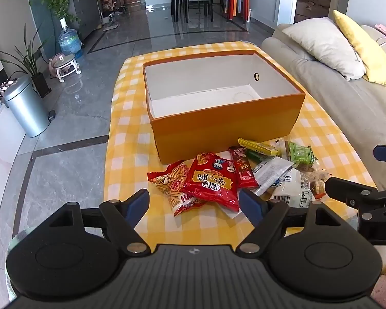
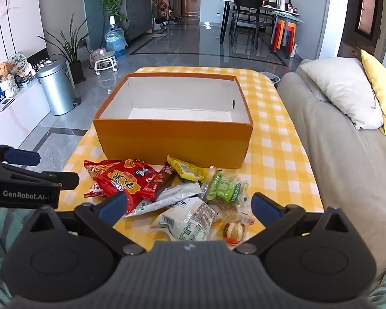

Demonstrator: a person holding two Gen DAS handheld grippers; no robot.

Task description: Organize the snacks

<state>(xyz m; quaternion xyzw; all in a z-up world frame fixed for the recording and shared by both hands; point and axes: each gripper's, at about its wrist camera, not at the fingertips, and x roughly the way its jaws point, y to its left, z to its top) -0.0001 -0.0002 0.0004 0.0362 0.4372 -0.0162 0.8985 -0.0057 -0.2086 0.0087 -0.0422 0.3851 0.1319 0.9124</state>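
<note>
Lying crosswise, orange box (image 2: 172,139)

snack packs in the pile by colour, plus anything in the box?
Red packs: 3
Yellow pack: 1
Green pack: 1
White packs: 2
Clear wrapped pieces: uncertain, jumbled
Inside orange box: 0
Total clearly countable: 7

We count one orange box (image 2: 172,139), two red snack bags (image 1: 213,180), one green packet (image 2: 222,185), two grippers (image 1: 194,204).
</note>
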